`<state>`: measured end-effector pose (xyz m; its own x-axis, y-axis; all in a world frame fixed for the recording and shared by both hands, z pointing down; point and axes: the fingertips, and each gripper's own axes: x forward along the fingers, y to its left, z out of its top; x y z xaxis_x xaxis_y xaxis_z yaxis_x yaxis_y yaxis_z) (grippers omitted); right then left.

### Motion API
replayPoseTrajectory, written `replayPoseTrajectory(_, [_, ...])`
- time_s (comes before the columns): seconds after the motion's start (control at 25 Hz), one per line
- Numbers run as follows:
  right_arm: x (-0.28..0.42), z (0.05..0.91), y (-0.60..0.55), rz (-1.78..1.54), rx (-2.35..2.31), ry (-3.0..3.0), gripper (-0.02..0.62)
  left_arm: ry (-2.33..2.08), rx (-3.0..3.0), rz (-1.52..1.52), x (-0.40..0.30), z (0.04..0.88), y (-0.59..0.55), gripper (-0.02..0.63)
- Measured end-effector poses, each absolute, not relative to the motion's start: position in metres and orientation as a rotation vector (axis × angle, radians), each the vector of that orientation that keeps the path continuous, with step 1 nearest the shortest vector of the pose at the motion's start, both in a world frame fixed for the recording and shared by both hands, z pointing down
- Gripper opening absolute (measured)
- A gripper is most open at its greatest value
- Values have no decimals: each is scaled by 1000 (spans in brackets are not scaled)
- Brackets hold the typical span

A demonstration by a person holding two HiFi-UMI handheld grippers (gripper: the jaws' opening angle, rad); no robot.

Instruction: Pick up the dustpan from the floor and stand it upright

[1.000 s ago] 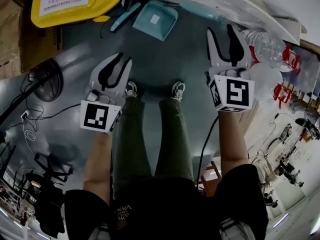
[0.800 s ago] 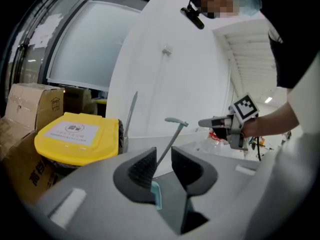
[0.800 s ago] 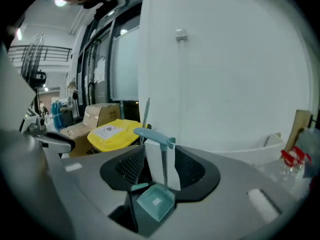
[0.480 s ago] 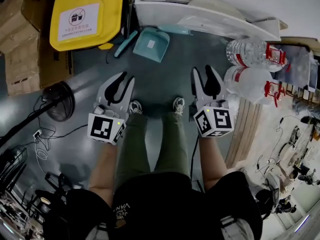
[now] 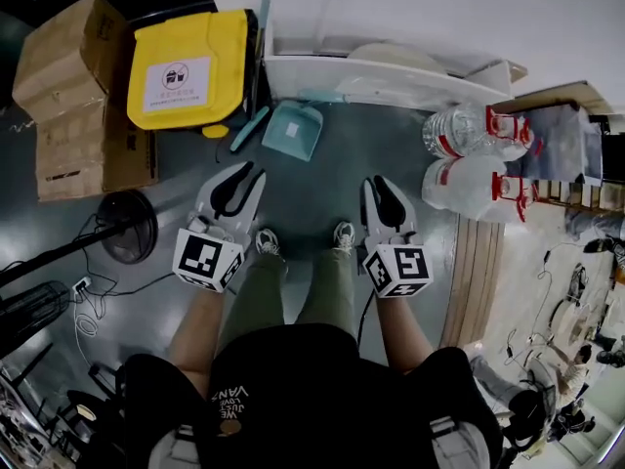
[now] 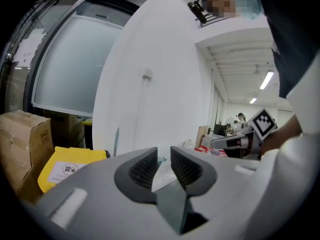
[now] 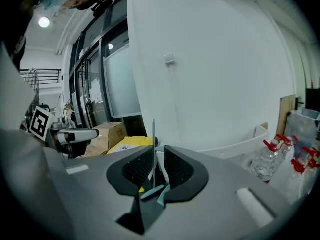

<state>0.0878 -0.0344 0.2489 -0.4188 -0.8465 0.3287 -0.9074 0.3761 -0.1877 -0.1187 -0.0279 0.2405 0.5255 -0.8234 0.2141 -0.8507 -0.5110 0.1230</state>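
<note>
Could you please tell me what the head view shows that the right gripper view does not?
Only the head view shows the round black floor fan, the person's grey shoes and green trousers. Only the right gripper view shows a lit ceiling lamp, a metal railing and a small white wall fitting. Both show the teal plastic dustpan lying flat on the grey floor, the yellow bin lid, the brown cardboard boxes, the clear water bottles with red handles and the open left gripper.

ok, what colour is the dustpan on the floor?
The dustpan is light teal, with a small white label. It shows best in the head view.
</note>
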Motion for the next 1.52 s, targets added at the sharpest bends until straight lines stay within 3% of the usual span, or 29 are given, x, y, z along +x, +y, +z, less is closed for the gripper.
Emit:
replayPoseTrajectory(0.2, [85, 222, -12, 496, 1599, -2464, 3, -1393, 2579, 161, -117, 214, -8, 121])
replayPoseTrajectory(0.92, [81, 152, 34, 416, 1559, -2545, 3, -1334, 2711, 85, -103, 139, 31, 83])
replayPoseTrajectory(1.52, [97, 140, 24, 382, 1342, -2654, 2, -1478, 2632, 67, -88, 129, 43, 53])
